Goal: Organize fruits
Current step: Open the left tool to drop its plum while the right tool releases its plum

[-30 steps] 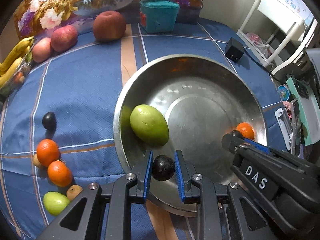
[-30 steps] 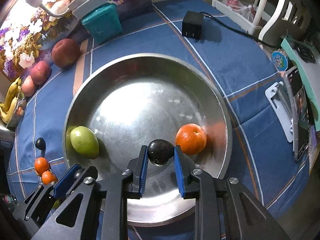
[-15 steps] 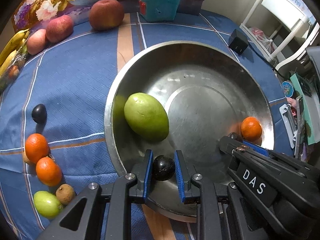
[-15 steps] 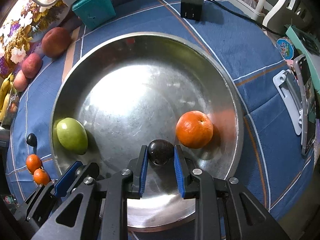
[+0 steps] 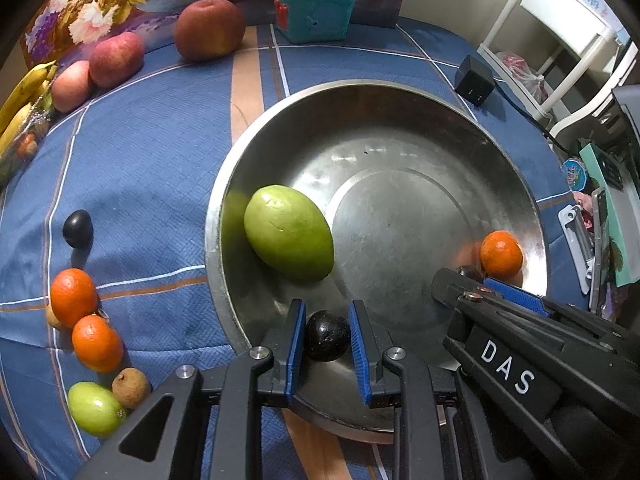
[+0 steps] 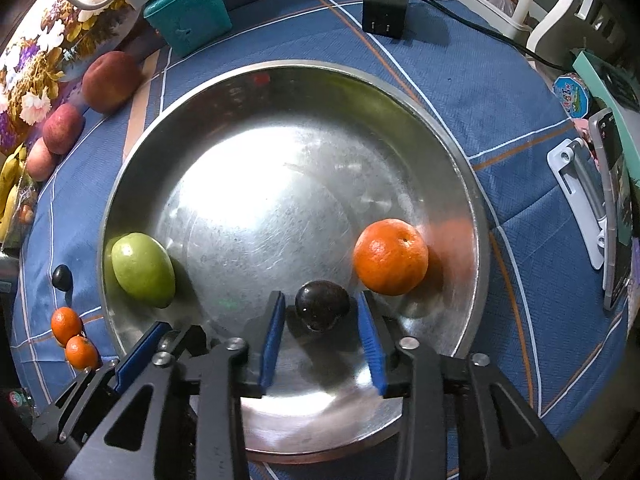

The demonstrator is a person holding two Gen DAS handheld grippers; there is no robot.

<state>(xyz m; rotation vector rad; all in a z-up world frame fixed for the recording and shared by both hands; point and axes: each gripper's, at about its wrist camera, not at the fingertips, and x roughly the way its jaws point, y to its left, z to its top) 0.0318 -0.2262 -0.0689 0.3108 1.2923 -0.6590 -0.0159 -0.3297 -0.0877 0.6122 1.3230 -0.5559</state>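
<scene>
Left gripper [image 5: 325, 346] clamped on a small dark round plum [image 5: 326, 340] just over the near wall of the wide steel basin [image 5: 372, 92]. Right gripper [image 6: 322, 336] spread apart, a second dark plum [image 6: 322, 305] loose between its pads. Judgement: lower left plum to the floor before unclamping, so it doesn't roll.

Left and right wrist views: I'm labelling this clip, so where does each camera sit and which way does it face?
Left wrist: on the left gripper, facing forward-down over the near rim of the steel bowl toward the green mango; its fingers clamp a dark plum.
Right wrist: on the right gripper, facing down into the bowl beside the orange; its fingers stand open around a second plum.
Shared: bowl, mango, orange, and each sees the other gripper.
</scene>
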